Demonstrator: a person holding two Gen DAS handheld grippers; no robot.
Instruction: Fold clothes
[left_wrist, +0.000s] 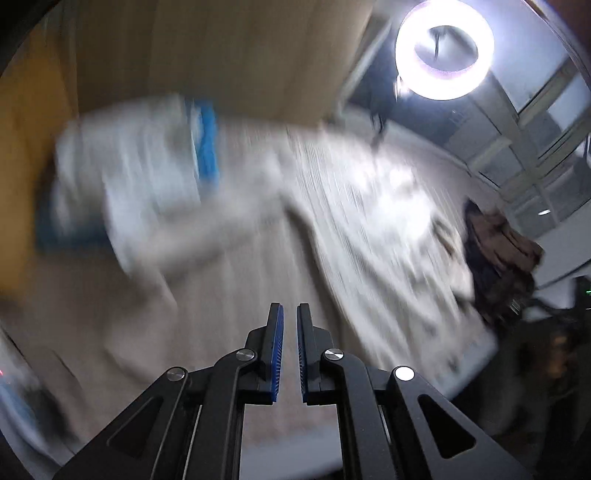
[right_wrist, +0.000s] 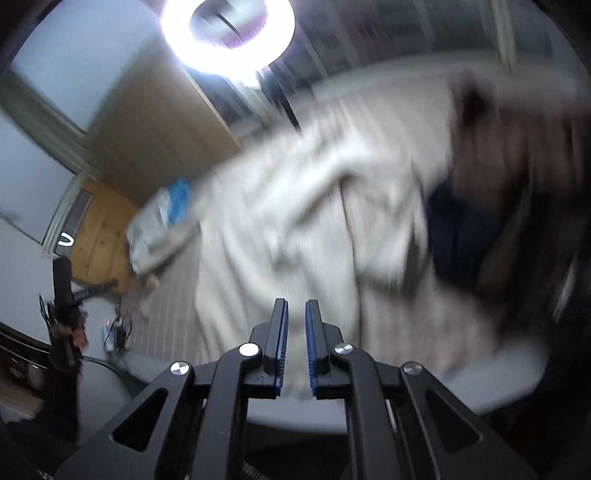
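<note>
Garment (right_wrist: 295, 221), cream, lies crumpled; long axis unclear.

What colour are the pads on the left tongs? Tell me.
Blue, set on black fingers; the pads show best in the left wrist view.

Pale bedding (left_wrist: 369, 206): smeared by motion blur.
Brown and navy heap (right_wrist: 498, 192): blurred, kind unreadable.
Blue-and-white bundle (left_wrist: 147, 166): blurred, unidentifiable.

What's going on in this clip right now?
A person holds two claws over a bed strewn with clothes. The left claw and right claw are both nearly closed with nothing between the fingers. A pale garment lies crumpled below, a brown and navy pile beside it, and folded white and blue items rest near the headboard. Everything is motion-blurred.
</note>
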